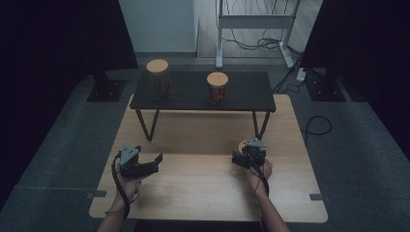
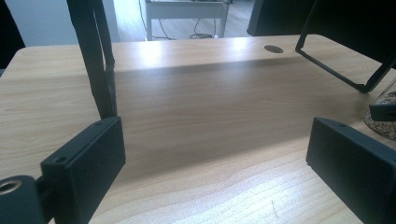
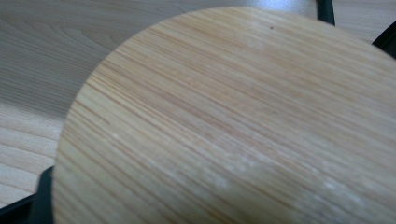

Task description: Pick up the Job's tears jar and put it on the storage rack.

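Jar [image 2: 384, 122] with a wooden lid [image 3: 233, 121] stands at five o'clock on the tabletop [image 1: 203, 183], right hand-held gripper [image 1: 240, 155] clamped around it, probably for lifting; left hand-held gripper [image 1: 158, 159] waits spread apart.

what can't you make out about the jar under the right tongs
- Right gripper view: the lid is so close that it hides the jar's body and whether the pads press on it.
- High view: the right tongs and the hand cover that jar.
- Left gripper view: the jar is cut off by the right edge.
- High view: the contents of the two shelf jars are too small and dark to name.
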`<state>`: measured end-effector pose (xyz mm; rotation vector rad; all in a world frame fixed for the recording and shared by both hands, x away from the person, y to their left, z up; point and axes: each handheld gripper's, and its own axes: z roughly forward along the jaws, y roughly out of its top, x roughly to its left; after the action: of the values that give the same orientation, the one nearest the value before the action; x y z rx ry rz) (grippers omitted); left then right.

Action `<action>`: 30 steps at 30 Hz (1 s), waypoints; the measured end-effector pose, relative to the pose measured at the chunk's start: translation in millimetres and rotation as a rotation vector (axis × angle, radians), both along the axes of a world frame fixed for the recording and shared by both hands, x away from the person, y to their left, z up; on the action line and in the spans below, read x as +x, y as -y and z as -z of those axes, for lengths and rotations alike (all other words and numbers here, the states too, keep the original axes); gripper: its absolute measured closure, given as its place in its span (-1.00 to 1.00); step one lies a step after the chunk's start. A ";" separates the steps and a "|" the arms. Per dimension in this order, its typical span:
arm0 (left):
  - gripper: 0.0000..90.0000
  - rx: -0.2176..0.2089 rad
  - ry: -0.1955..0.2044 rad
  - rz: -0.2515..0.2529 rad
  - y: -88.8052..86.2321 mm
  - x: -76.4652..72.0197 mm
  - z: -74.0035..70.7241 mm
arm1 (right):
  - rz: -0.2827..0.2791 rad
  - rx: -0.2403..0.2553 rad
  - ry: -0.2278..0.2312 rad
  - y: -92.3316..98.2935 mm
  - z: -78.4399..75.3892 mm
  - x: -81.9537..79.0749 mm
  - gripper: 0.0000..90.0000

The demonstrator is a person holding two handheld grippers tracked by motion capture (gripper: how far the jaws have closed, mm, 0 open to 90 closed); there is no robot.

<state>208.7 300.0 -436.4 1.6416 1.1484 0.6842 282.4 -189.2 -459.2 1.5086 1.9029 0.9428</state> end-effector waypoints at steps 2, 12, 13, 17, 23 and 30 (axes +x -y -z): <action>-0.90 0.001 0.000 0.000 -0.1 0.1 -0.1 | -0.001 -0.004 0.005 0.4 0.6 -0.1 -0.46; -0.90 -0.002 0.004 -0.003 -0.9 -0.6 -0.6 | -0.001 -0.011 0.009 -0.2 0.8 -0.6 -0.44; -0.90 -0.002 0.004 -0.003 -1.0 -0.6 -0.7 | -0.001 -0.011 0.009 -0.2 0.8 -0.6 -0.44; -0.90 -0.003 0.005 -0.004 -1.1 -0.8 -0.7 | 0.001 -0.003 0.010 1.7 0.5 -1.7 -0.44; -0.90 -0.003 0.006 -0.002 -1.0 -0.9 -0.9 | -0.008 0.004 0.030 5.3 -4.3 -7.8 -0.44; -0.90 -0.005 0.012 0.001 -1.3 -1.8 -1.9 | -0.030 0.008 0.044 5.3 -9.9 -17.6 -0.44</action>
<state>206.8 301.3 -434.4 1.6315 1.1404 0.6893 264.8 -194.5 -449.3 1.4558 1.8980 0.9903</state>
